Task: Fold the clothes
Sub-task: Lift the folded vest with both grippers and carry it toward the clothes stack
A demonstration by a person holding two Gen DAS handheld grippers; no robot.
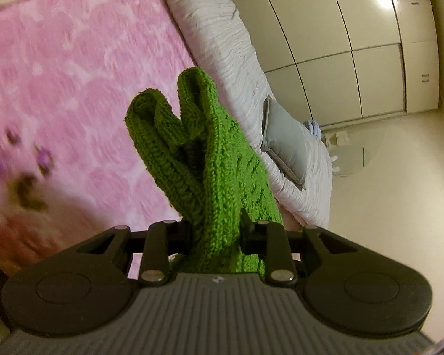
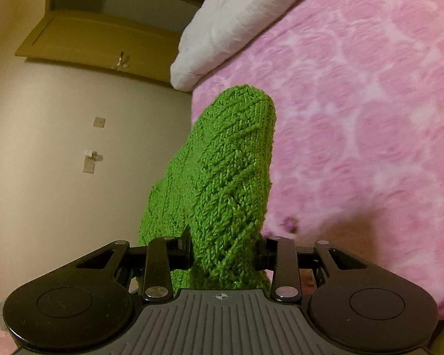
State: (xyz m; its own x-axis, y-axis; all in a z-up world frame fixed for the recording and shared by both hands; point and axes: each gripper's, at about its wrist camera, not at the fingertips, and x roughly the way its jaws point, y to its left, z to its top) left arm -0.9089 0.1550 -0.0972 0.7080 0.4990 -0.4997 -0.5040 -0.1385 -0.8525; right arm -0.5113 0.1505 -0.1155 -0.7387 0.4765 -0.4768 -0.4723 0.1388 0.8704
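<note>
- One green knitted garment [image 1: 210, 159] is in sight, pinched at two places and held up off the pink bed cover [image 1: 74, 88]; its bunched ends run forward from each set of jaws.
- Two hand-held grippers carry it: the left hand-held gripper [image 1: 214, 233] and the right hand-held gripper [image 2: 225, 251], each partly closed with knit clamped between its pads.
- The garment's span between the two grips is out of view, so its long axis cannot be told; neither hand is nearer.
- One white pillow [image 2: 222, 14] lies at the cover's far edge, and one grey quilt [image 1: 222, 44] along its side.
- The next move likely calls for laying the knit flat on the bed.
</note>
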